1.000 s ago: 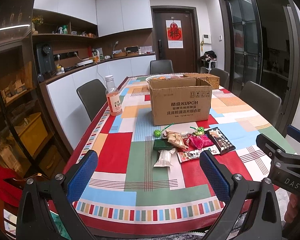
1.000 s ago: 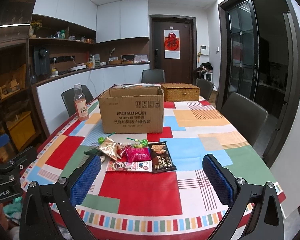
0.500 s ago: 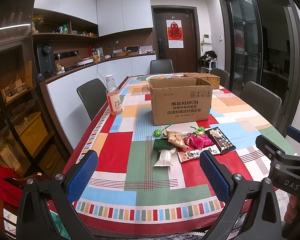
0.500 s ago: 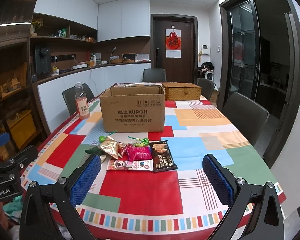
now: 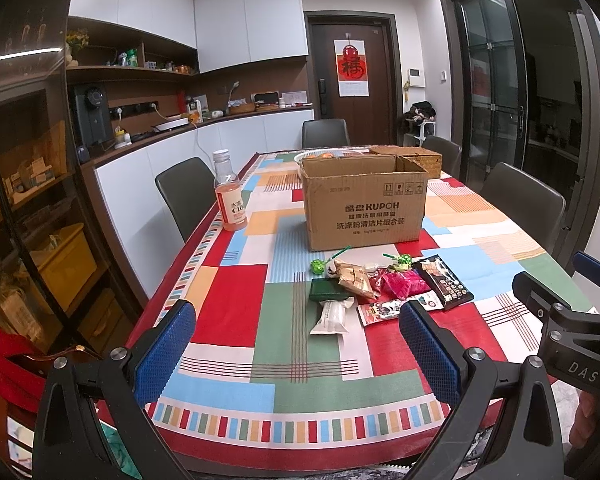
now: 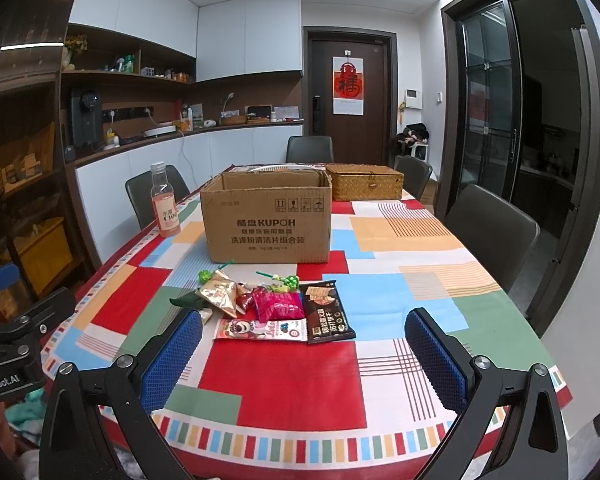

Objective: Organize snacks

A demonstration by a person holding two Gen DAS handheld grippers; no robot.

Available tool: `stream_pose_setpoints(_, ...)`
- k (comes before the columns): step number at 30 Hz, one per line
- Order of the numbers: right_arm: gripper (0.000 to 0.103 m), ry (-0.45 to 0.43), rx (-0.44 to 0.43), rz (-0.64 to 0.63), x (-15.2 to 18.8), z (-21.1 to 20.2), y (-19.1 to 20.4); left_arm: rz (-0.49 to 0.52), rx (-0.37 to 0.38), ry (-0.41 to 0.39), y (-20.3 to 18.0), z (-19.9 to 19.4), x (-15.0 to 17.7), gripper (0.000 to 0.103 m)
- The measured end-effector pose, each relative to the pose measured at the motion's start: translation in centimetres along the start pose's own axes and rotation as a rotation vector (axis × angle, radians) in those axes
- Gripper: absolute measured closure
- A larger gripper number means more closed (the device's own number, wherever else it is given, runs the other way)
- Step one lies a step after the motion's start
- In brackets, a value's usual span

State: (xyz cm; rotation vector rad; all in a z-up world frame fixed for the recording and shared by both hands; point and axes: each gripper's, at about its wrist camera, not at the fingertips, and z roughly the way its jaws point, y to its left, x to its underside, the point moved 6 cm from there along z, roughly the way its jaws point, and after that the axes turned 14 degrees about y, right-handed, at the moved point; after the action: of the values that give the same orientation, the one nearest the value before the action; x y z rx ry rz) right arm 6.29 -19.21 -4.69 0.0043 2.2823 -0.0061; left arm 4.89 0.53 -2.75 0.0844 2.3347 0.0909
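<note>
Hand-held grippers: two are seen; the left hand-held gripper [image 5: 296,356] and the right hand-held gripper [image 6: 304,356] are both spread wide with nothing held, above the near edge of the counter [image 6: 284,376].
Snacks: a cluster of about eight is laid on the counter just in front of the cardboard box [image 6: 266,220]; counted are two green lollipops [image 6: 286,280], one gold packet [image 6: 220,292], one pink packet [image 6: 278,306], one dark packet [image 6: 326,314], one white-and-red packet [image 6: 260,329], one dark green packet [image 5: 326,289] and one white packet [image 5: 332,316].
Box: one, open-topped, printed "KUPOH" with Chinese text.
Bottle: one bottle [image 5: 230,198] is stood at the left, marked "C100".
Basket: one wicker basket [image 6: 364,187] is set behind the box.
Hidden: the box's contents cannot be seen; small print on the packets cannot be read.
</note>
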Motion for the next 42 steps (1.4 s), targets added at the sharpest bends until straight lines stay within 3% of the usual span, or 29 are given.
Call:
stream_pose_setpoints(17, 0.000, 0.048, -0.011, -0.027, -0.2, 1.3, 0.4, -0.011, 0.011, 0.052, 0.1, 1.9, 0.0, 0.000)
stream_pose_setpoints(31, 0.000, 0.199, -0.066, -0.061, -0.4, 6.3, 1.6, 0.007, 0.029, 0.203, -0.2, 7.0, -0.2, 0.001)
stream_pose_setpoints(42, 0.001, 0.304, -0.043, -0.022, -1.0, 11.5, 0.0, 0.061, 0.058, 0.284, -2.0, 11.7, -1.3, 0.022)
